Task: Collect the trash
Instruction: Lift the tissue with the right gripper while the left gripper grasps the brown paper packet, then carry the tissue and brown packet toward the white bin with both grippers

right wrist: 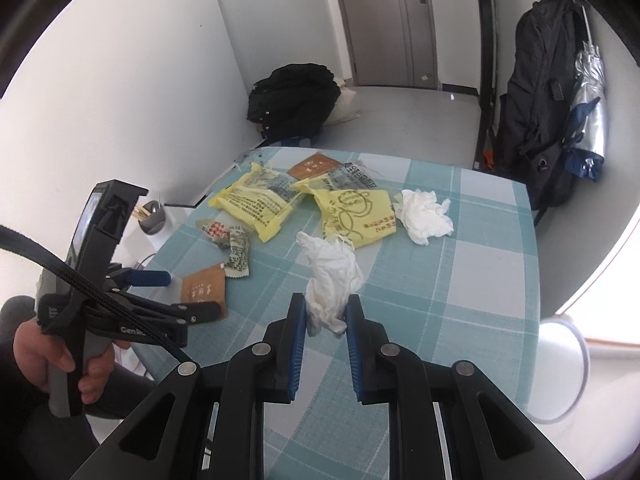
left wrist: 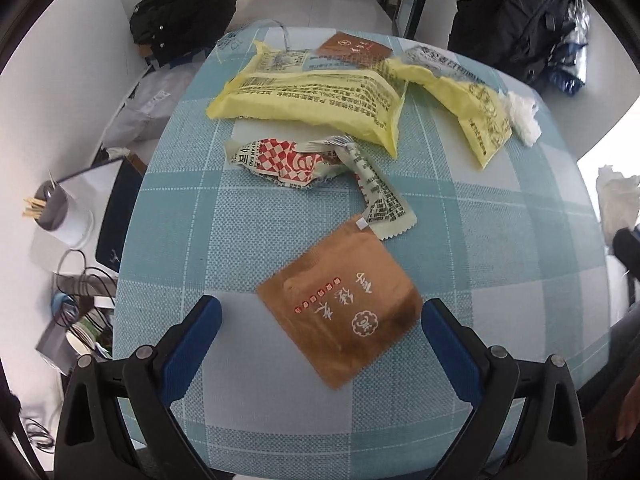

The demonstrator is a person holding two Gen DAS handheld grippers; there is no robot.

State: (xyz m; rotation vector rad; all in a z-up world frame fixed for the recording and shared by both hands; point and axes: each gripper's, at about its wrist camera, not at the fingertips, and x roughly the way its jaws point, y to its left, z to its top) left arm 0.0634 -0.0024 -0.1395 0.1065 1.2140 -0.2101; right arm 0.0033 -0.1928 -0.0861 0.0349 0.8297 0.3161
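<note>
Checked blue cloth covers the desk (right wrist: pixel 460 264), strewn with yellow bags (right wrist: pixel 256 204), wrappers and tissues. Right hand-held gripper (right wrist: pixel 326 320) is clamped on a crumpled tissue (right wrist: pixel 332 280); lift it straight up so the loose tail clears the cloth. Left hand-held gripper (left wrist: pixel 320 320), jaws apart, hovers low and level astride the brown sachet (left wrist: pixel 344 300); it should pinch an edge.

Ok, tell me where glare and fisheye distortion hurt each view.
Left wrist view: the checked tablecloth bulges barrel-like, and white window glare burns out the right edge. Right wrist view: blown-out light at lower right washes over the white bin; the door frame bows.
</note>
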